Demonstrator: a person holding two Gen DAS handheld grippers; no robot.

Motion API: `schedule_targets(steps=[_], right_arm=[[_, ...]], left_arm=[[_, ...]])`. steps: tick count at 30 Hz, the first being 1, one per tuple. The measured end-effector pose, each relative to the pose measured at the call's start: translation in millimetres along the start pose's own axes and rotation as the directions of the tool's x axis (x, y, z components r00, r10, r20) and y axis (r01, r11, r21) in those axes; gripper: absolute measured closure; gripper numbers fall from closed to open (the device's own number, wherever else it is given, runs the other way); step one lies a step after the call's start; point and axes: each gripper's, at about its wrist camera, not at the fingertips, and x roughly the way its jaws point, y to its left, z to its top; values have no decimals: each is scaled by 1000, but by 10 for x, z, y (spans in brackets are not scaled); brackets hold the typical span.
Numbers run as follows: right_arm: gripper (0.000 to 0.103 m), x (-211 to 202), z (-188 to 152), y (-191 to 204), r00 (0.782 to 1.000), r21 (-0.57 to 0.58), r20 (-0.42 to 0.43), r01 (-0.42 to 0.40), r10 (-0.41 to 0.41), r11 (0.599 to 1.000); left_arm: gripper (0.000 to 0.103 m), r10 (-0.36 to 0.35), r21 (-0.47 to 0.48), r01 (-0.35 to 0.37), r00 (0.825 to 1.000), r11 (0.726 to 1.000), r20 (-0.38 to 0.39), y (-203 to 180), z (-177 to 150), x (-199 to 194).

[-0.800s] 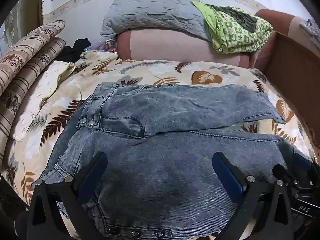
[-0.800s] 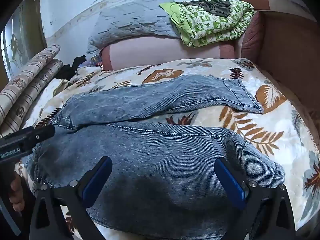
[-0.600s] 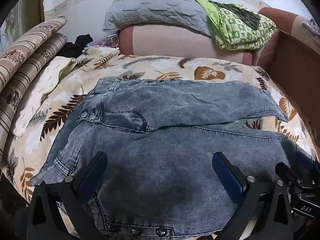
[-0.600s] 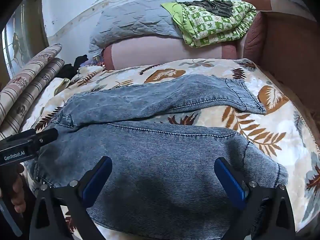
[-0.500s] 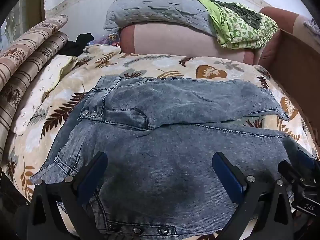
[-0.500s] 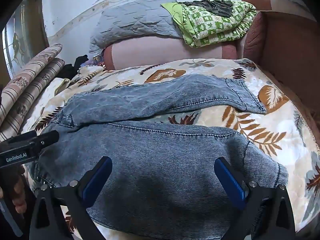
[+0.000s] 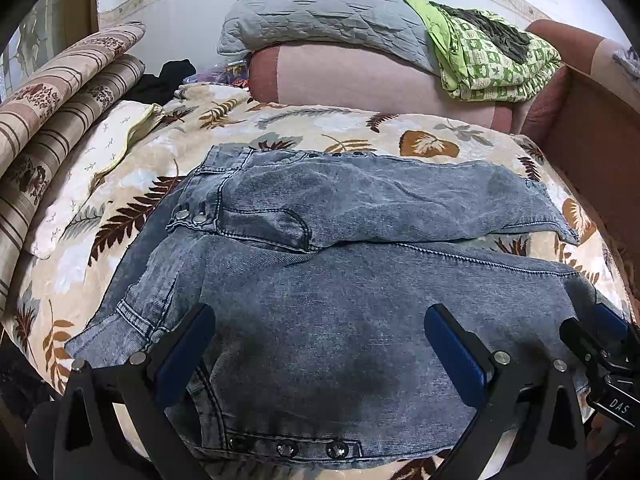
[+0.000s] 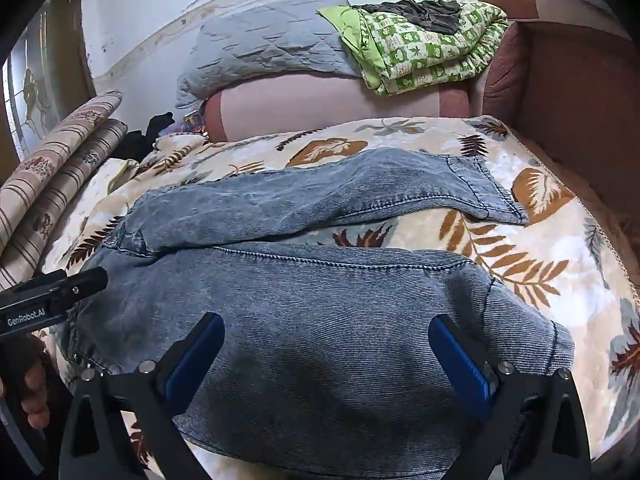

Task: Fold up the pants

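Grey-blue jeans [image 7: 340, 280] lie flat on a leaf-patterned blanket [image 7: 120, 208], waistband at the left and both legs running right. The far leg [image 8: 360, 196] ends in a hem at the right, and the near leg [image 8: 320, 300] spreads under both grippers. My left gripper [image 7: 319, 320] hovers open over the near leg close to the waist, nothing between its blue pads. My right gripper [image 8: 326, 324] hovers open over the near leg toward its hem. The left gripper [image 8: 52, 296] also shows at the left edge of the right wrist view, held by a hand [image 8: 34, 392].
A pink bolster [image 7: 360, 80] carries a grey quilted pillow [image 7: 320, 12] and a folded green patterned blanket [image 7: 492, 64] at the back. Striped rolled bedding [image 7: 52, 112] lines the left side. A brown wooden panel [image 8: 580, 112] bounds the right.
The left gripper has drifted slightly, so the jeans sit a little higher in its view. Both grippers stay open and the jeans lie as before.
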Motion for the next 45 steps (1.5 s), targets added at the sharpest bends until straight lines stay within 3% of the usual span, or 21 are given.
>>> schedule_targets(steps=[45], right_arm=[[0, -21, -28, -28, 1000, -9, -9, 21, -21, 1000]], left_arm=[[0, -2, -19, 1, 1000, 1000, -29, 39, -112, 10]])
